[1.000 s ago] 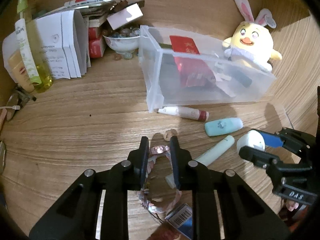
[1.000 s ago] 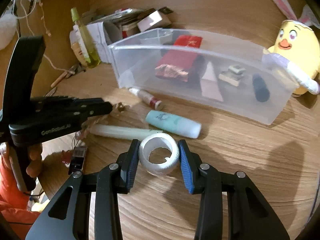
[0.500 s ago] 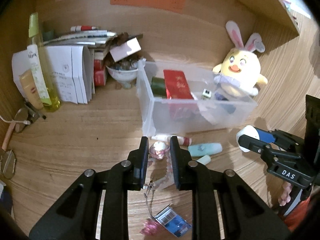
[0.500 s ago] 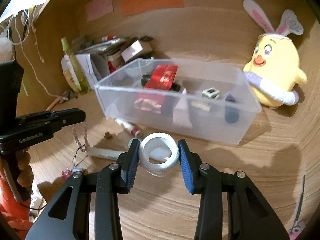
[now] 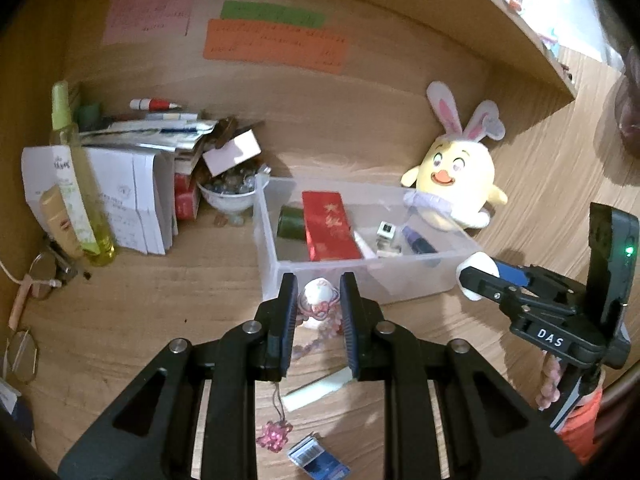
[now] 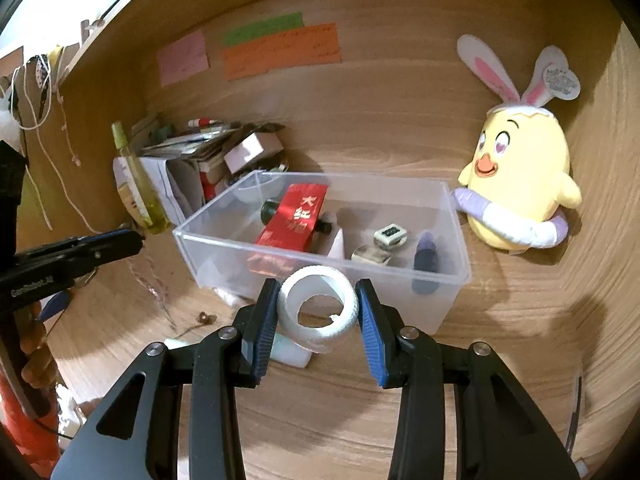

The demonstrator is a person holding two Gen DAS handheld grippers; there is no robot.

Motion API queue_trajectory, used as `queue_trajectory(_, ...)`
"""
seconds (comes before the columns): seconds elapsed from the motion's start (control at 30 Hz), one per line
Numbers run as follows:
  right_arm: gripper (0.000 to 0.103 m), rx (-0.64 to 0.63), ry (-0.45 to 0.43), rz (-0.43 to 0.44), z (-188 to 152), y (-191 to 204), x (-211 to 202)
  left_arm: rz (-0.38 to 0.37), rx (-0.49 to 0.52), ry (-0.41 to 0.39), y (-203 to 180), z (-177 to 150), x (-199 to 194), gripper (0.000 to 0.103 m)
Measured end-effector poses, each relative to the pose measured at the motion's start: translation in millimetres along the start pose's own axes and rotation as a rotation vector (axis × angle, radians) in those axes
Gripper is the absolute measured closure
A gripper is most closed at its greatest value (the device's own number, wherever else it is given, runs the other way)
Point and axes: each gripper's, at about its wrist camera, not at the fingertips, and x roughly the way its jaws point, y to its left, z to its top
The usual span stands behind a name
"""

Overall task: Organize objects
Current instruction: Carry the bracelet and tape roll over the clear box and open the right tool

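Observation:
A clear plastic bin (image 5: 276,276) (image 6: 456,284) stands on the wooden desk, holding a red packet (image 5: 330,226) (image 6: 294,220), a dark bottle and small items. My left gripper (image 5: 319,300) is shut on a pink beaded bracelet (image 5: 318,306), lifted in front of the bin's near left corner; its charm (image 5: 274,434) and tag (image 5: 318,458) dangle below. My right gripper (image 6: 318,304) is shut on a white tape roll (image 6: 320,308), held above the desk before the bin's front wall. It shows from the side in the left wrist view (image 5: 492,276).
A yellow bunny-eared plush (image 5: 456,184) (image 6: 520,196) sits right of the bin. Papers, boxes, a bowl of beads (image 5: 228,190) and a yellow-green bottle (image 5: 78,188) crowd the back left. Tubes (image 6: 290,354) lie on the desk below the grippers. Glasses (image 5: 24,352) lie far left.
Both grippers rose from the desk with their loads and now sit higher, near the bin's front. The bracelet left the desk and hangs from the left gripper.

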Motion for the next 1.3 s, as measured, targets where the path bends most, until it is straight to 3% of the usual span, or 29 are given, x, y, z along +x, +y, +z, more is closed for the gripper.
queue_trajectory(0.53, 0.068, 0.021, -0.081, -0.038, 26.8, -21.5, -7.3, 0.008, 0.023, -0.055, -7.4, 30.7, 4.8, 0.082)
queue_trajectory(0.67, 0.068, 0.015, -0.084, -0.044, 32.7, -24.7, -3.3, 0.011, 0.015, 0.004, -1.3, 23.2, 17.2, 0.079)
queue_trajectory(0.73, 0.068, 0.012, -0.082, -0.045, 36.4, -26.5, 0.5, 0.021, 0.013, 0.042, 1.9, 16.9, 26.7, 0.069)
queue_trajectory(0.8, 0.068, 0.01, -0.08, -0.05, 40.1, -28.3, 4.6, 0.038, 0.019, 0.083, 4.6, 9.5, 37.4, 0.066)
queue_trajectory(1.13, 0.068, -0.014, -0.059, -0.078, 53.5, -32.5, 24.4, 0.061, 0.004, 0.258, 23.7, -22.6, 89.9, 0.063)
queue_trajectory(1.3, 0.068, -0.008, -0.032, -0.075, 53.2, -34.6, 38.2, 0.05, -0.008, 0.302, 28.0, -28.9, 106.8, 0.063)
